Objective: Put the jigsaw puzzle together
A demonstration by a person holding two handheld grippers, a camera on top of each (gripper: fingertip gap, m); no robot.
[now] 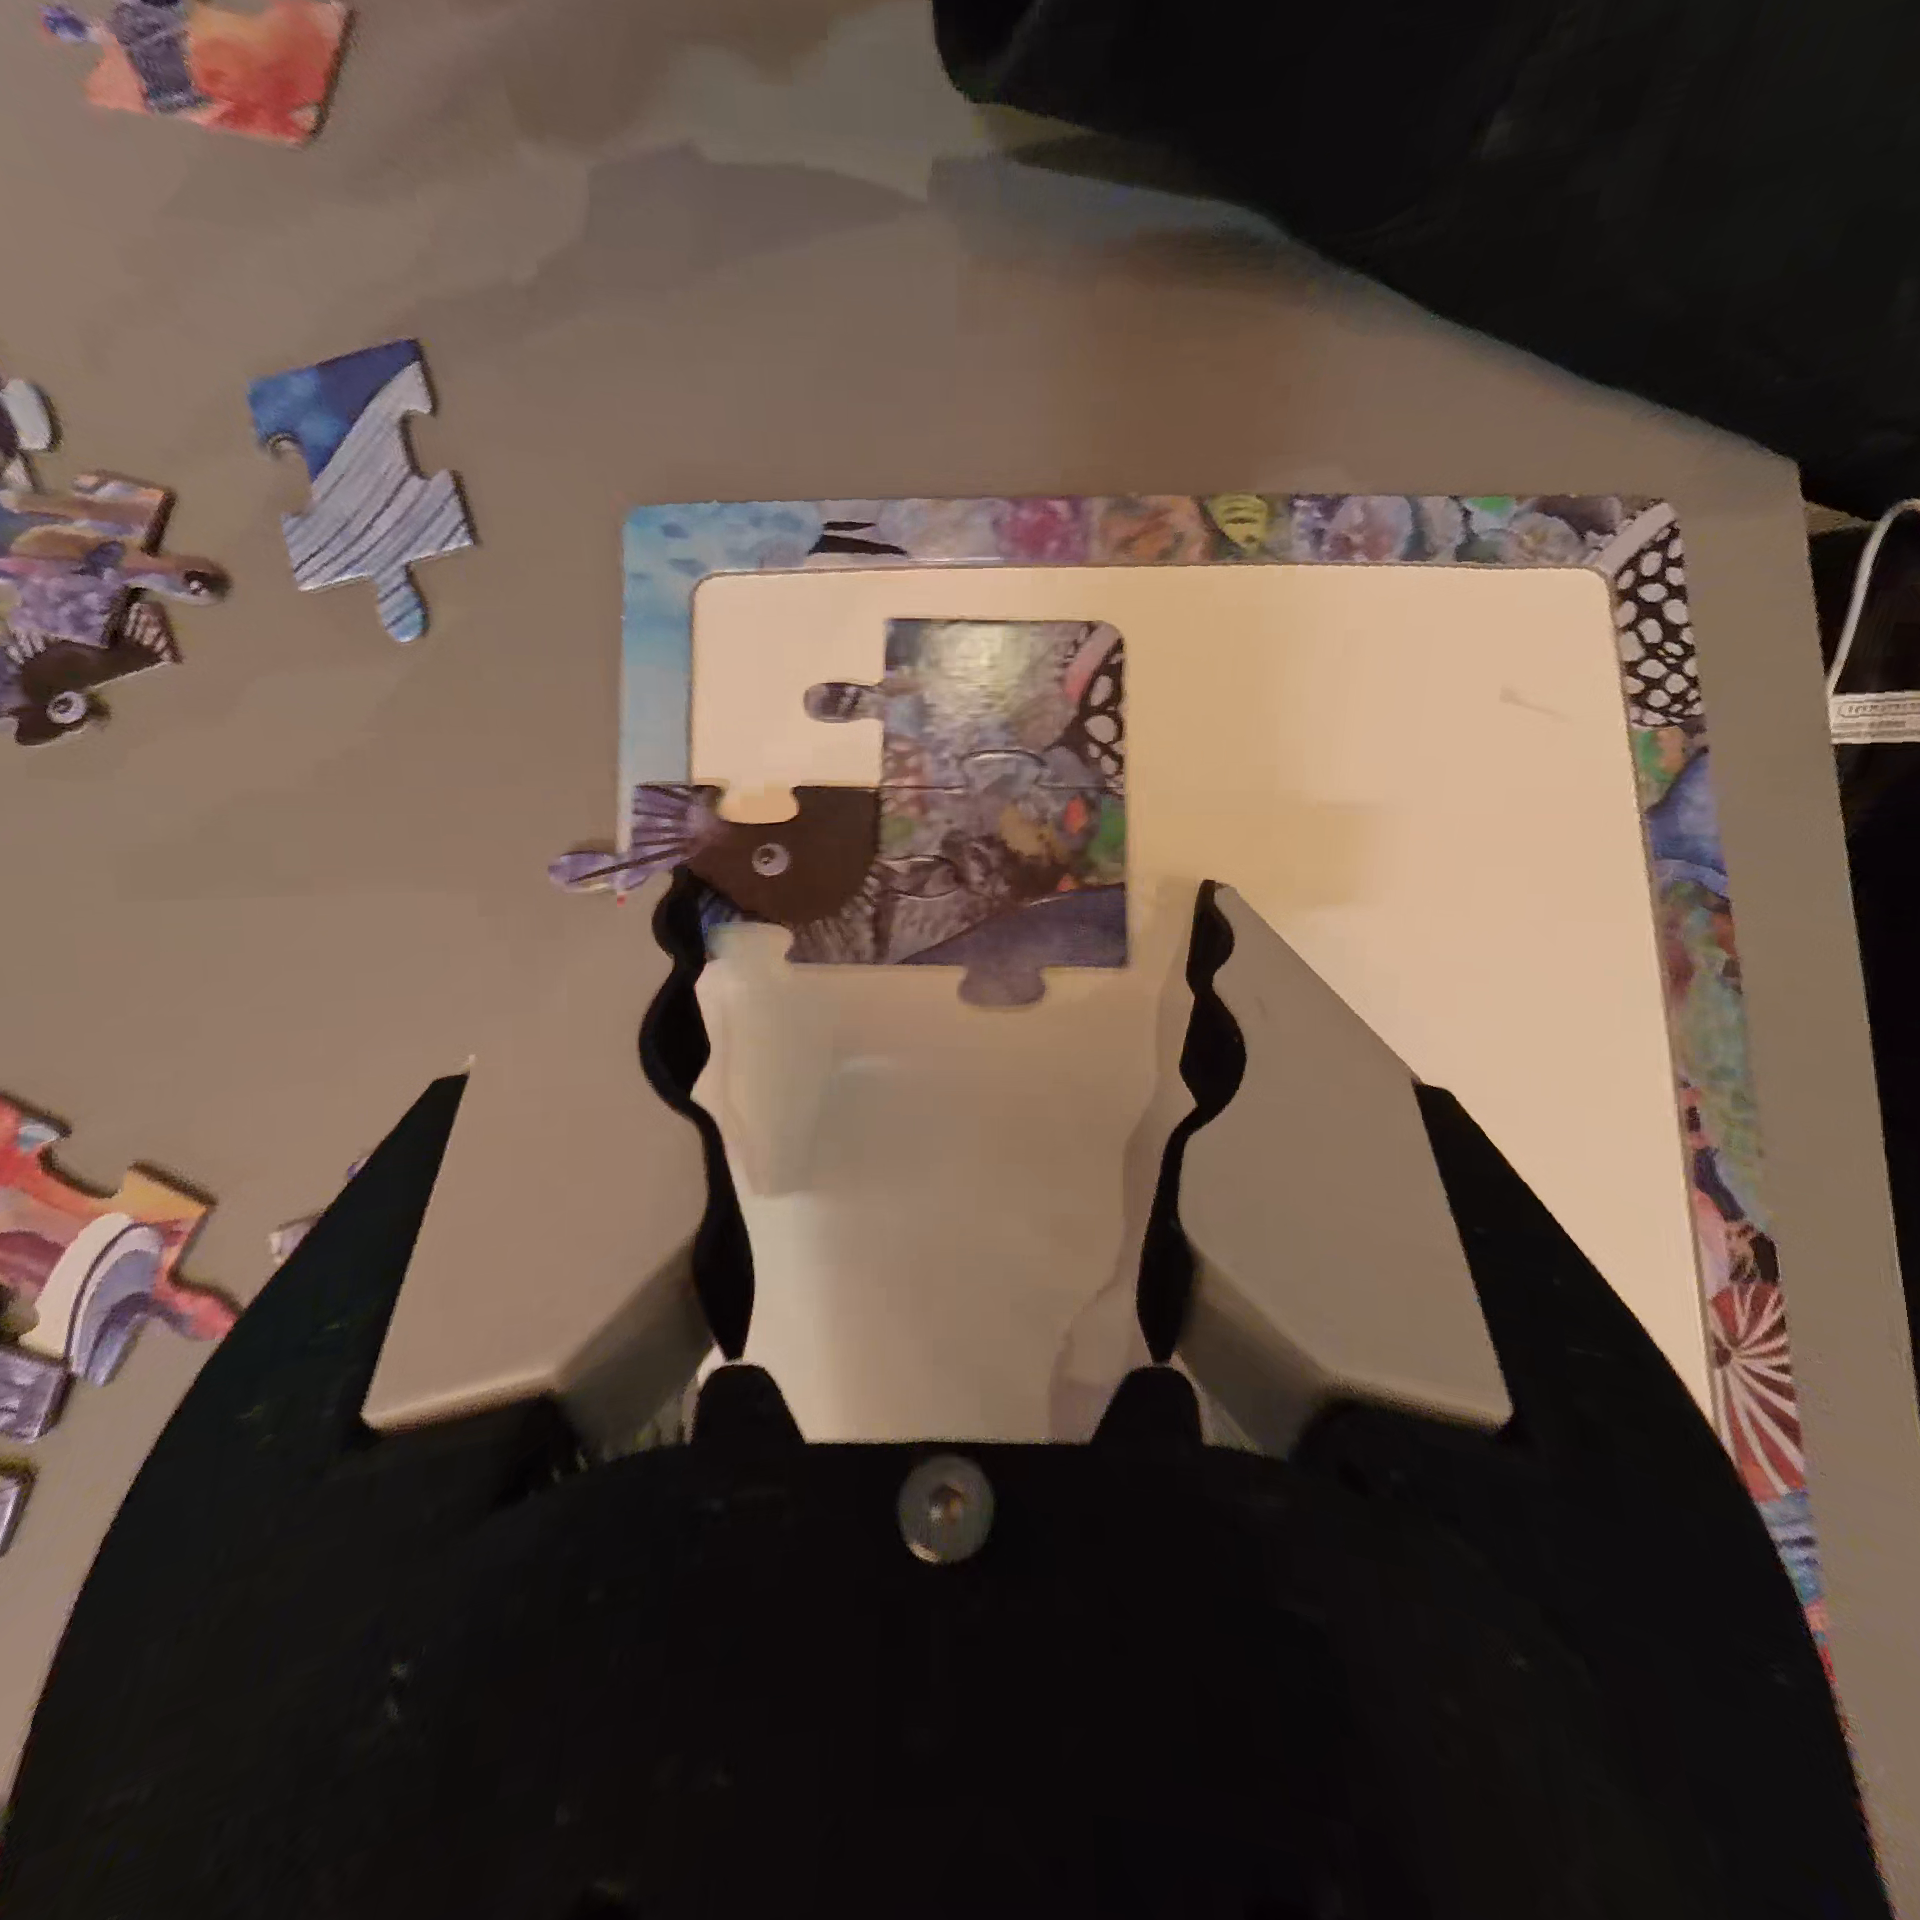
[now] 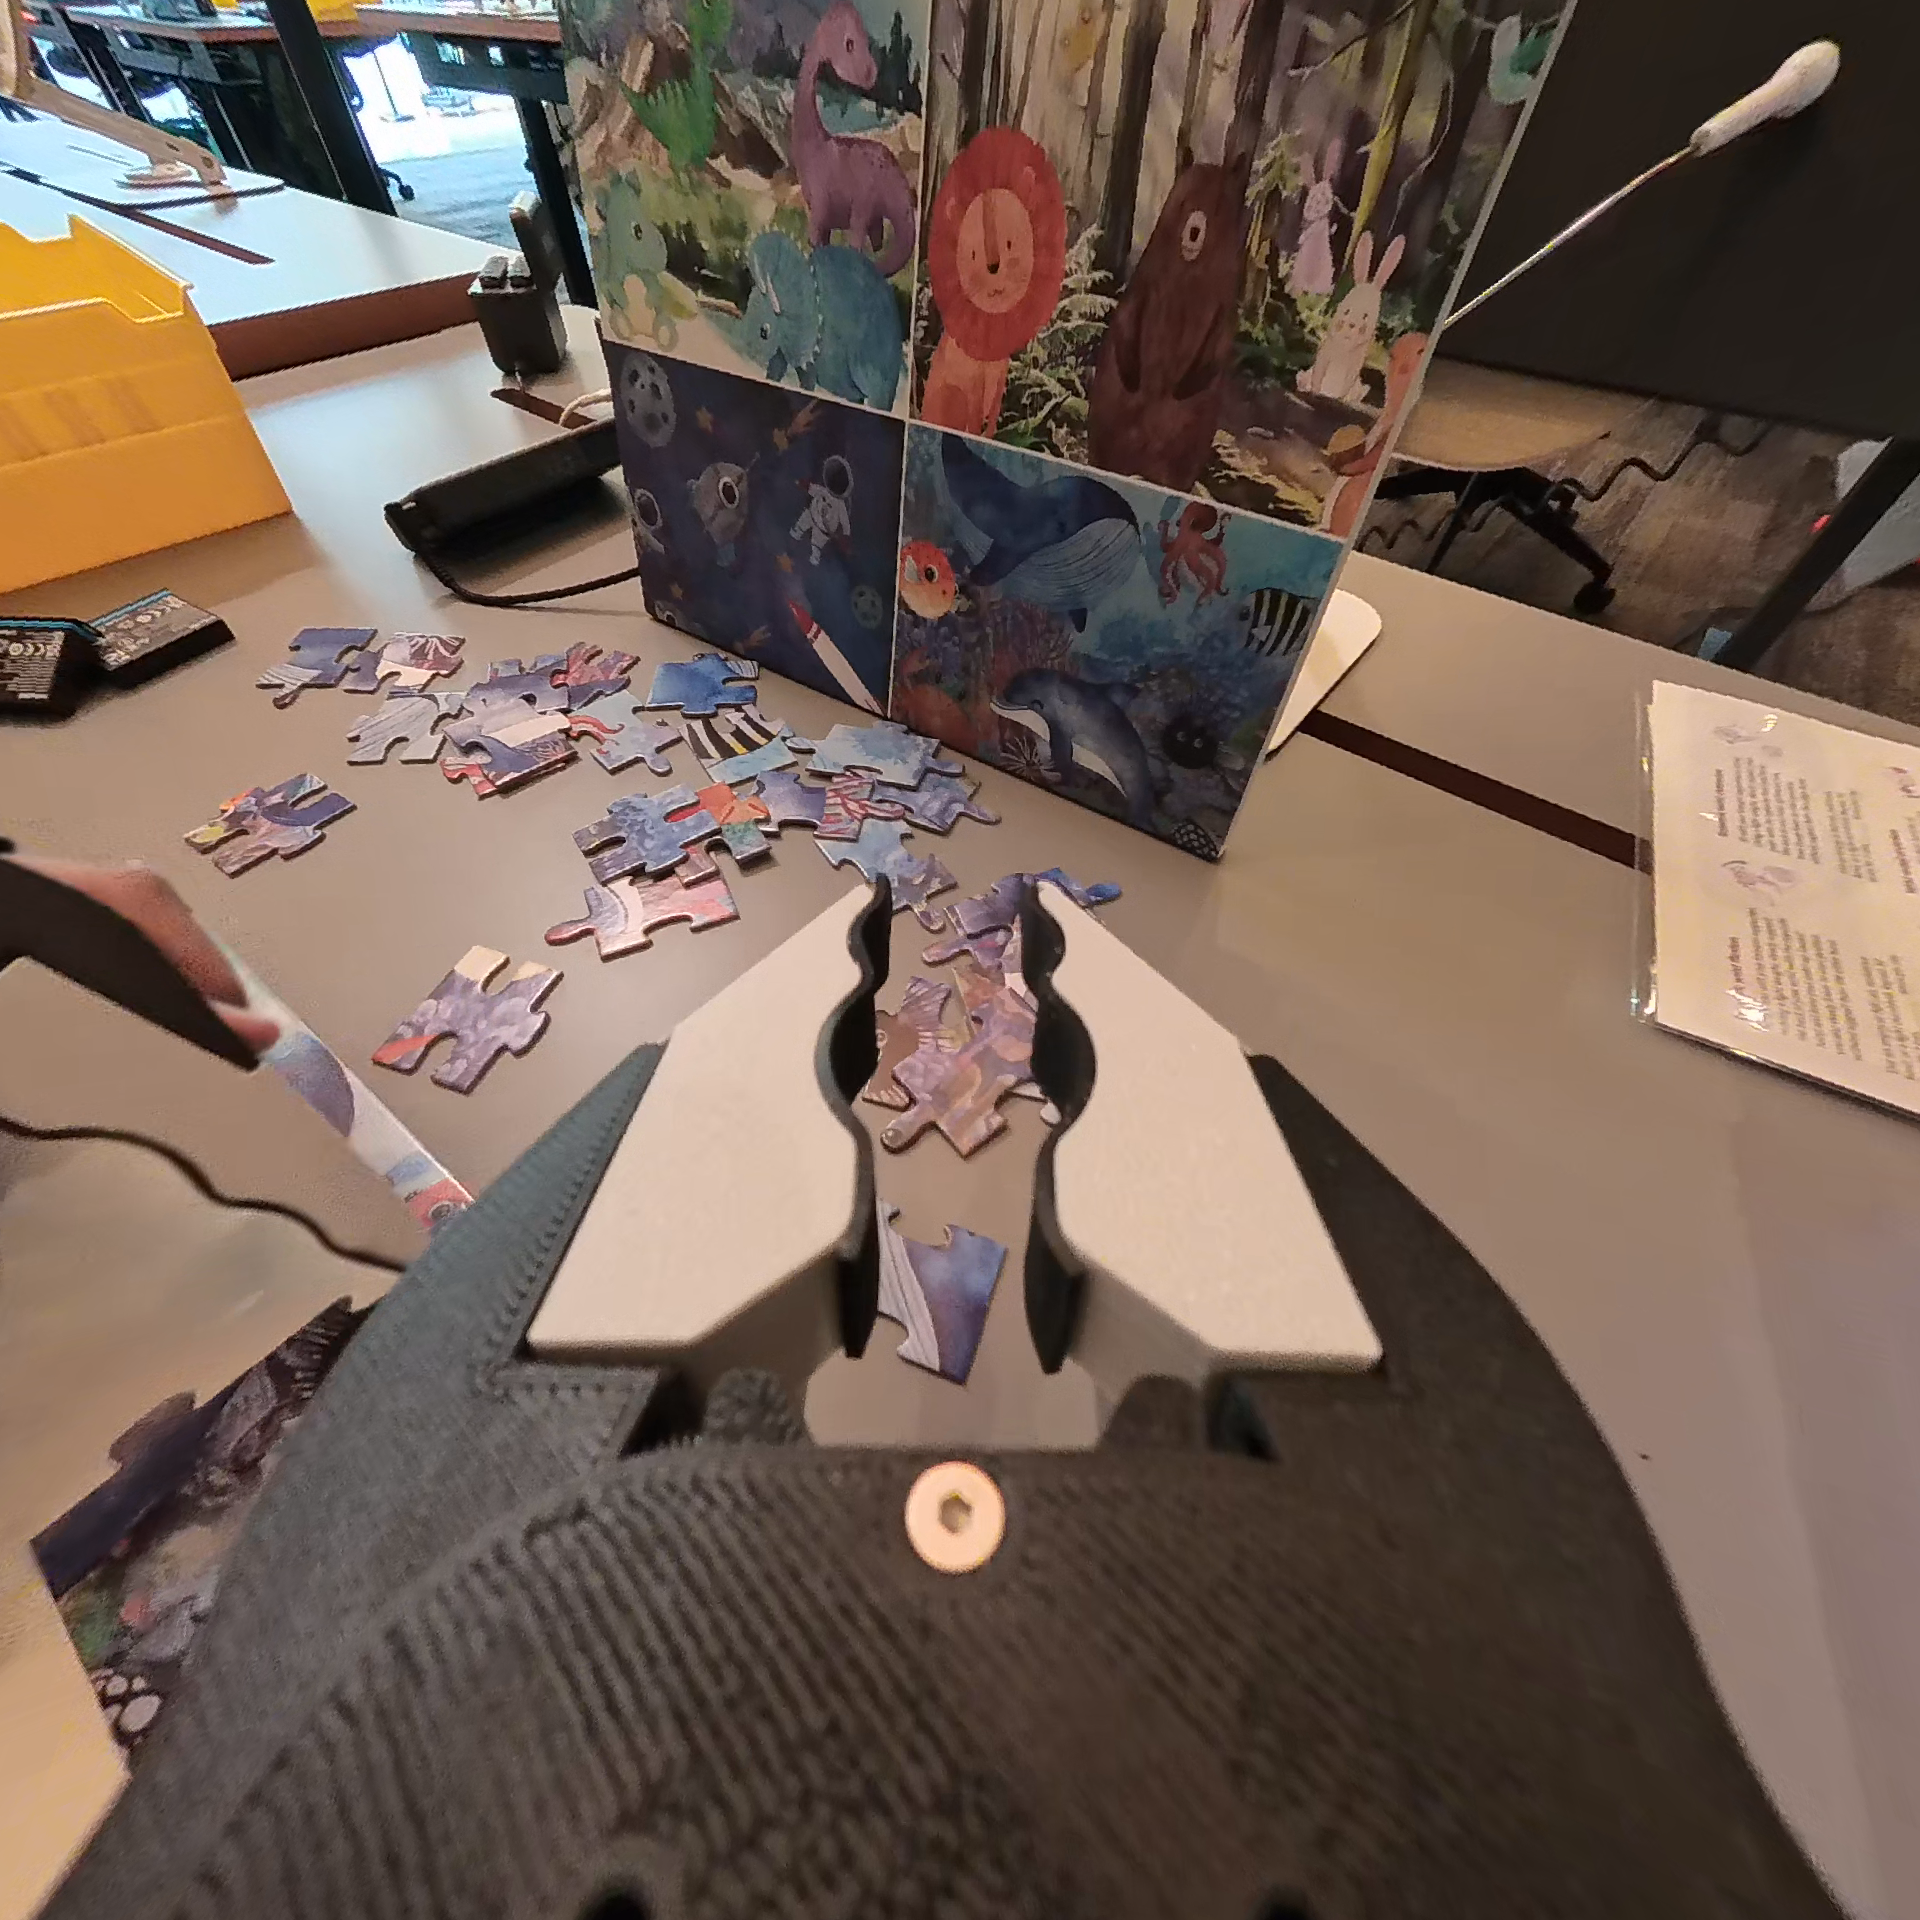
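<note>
Left wrist view: left gripper (image 1: 940,904) spread wide over the puzzle tray (image 1: 1662,665), its left finger (image 1: 675,935) touching the fish piece (image 1: 769,862), probably nudging it into the joined pieces (image 1: 1008,790) just ahead. Right wrist view: right gripper (image 2: 956,914) narrowly parted, empty, loose pieces (image 2: 665,790) ahead-left, likely choosing.

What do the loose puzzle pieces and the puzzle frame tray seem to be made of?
Loose puzzle pieces: likely printed cardboard, with thin flat bodies, pale cut edges and a slight sheen. Puzzle frame tray: apparently cardboard too, with a printed raised border around a plain cream recess, matte; wood cannot be excluded.
</note>
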